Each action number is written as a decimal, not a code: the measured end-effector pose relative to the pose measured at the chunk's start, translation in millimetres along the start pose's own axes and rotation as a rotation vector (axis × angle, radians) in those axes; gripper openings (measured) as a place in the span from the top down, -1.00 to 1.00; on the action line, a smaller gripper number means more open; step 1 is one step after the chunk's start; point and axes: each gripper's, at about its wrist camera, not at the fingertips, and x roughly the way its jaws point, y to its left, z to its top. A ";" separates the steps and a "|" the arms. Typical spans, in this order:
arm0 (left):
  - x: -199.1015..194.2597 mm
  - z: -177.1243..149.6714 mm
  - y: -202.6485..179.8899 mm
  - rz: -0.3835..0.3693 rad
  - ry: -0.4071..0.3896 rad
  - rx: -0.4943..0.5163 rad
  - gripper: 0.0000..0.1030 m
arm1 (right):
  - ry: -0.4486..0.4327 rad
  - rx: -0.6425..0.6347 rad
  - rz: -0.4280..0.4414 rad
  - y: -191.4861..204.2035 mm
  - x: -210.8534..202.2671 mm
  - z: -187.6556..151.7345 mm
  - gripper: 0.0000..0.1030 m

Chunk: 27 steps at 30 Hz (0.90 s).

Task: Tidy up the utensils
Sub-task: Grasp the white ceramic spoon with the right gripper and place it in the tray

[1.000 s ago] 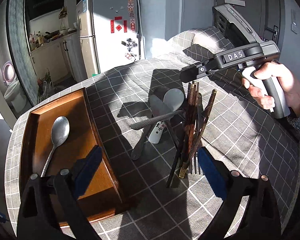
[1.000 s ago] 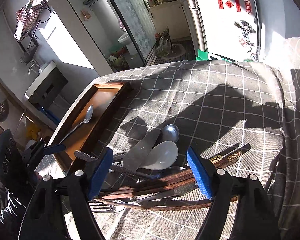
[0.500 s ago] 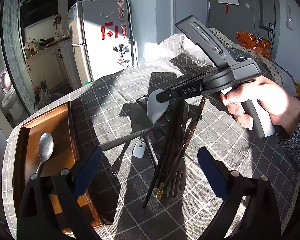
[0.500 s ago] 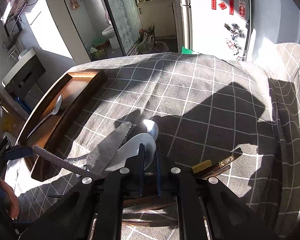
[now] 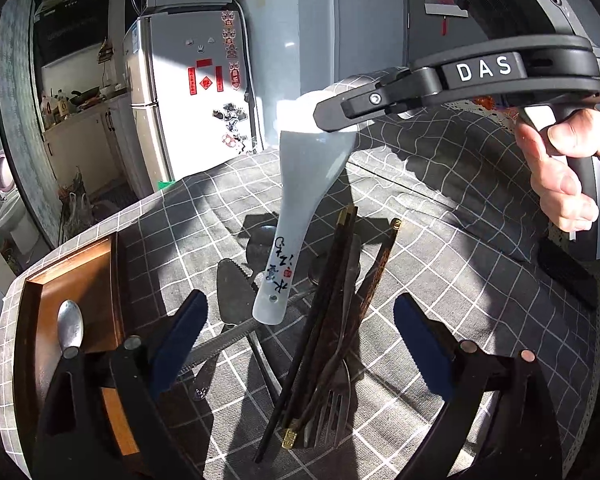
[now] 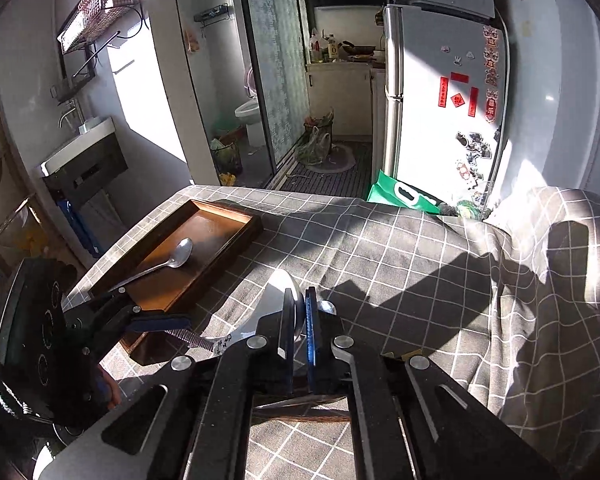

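Checked tablecloth (image 5: 440, 240) carries a tray (image 6: 220, 220) with one metal spoon (image 6: 180, 254); right gripper (image 6: 298, 320) clamps the white spoon (image 5: 300, 200), left gripper (image 5: 300, 340) gapes, chopsticks (image 5: 332, 300), fork (image 5: 332, 408) and knife (image 5: 232, 292) remain.

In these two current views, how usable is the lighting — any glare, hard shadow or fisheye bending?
Left wrist view: hard sun blows out the white spoon bowl; deep shadows stripe the checked cloth; fridge edges bow. Right wrist view: window glare upper left, wooden tray well lit, cloth half shadowed.
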 end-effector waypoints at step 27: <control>-43.4 -83.0 157.5 0.253 0.212 -0.259 0.47 | 0.332 0.064 0.293 115.7 190.1 23.7 0.89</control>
